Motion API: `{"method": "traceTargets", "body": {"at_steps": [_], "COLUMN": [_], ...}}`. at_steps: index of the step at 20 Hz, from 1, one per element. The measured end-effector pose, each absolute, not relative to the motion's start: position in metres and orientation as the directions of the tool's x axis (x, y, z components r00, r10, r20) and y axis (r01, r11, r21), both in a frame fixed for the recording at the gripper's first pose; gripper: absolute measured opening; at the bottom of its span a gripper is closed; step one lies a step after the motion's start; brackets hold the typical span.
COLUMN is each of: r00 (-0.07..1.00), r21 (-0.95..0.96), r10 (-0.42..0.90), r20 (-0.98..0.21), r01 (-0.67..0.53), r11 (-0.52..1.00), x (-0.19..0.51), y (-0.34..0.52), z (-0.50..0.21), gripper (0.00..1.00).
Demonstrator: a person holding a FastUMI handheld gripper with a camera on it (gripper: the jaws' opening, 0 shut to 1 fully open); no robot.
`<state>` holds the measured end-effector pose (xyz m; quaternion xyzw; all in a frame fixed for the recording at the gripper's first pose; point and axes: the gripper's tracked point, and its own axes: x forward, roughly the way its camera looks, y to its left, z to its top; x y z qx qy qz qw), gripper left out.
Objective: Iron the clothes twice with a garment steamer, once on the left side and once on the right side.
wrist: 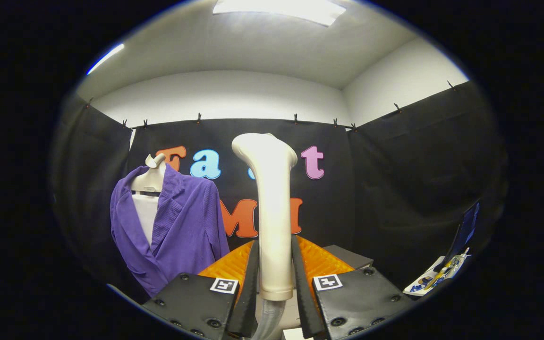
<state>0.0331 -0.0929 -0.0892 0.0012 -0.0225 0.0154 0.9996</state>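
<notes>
Black cloth walls [395, 189] hang from clips below a white ceiling with a bright light panel [279, 9]. Close in, the gripper [274, 288] is clamped on the garment steamer [272, 212], both fingers pressing its white handle, which stands upright between them with its flared head at the top and a ribbed hose [267, 321] leaving its base. To the far left, a purple jacket [182, 226] hangs open on a white mannequin form [147, 208], well apart from the steamer. On the right, a white tray [435, 276] holds small items.
</notes>
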Motion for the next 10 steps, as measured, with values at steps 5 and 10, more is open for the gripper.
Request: {"method": "traceTargets", "body": {"at_steps": [5,10], "r00": [0.998,0.996], "r21": [0.005,-0.006], "r10": [0.050,0.072], "r20": [0.049,0.055], "r01": [-0.050,-0.072], "r11": [0.999,0.997], "x": [0.036,0.043], "y": [-0.092,-0.085], "z": [-0.084,-0.070], "gripper": [0.45,0.44]}}
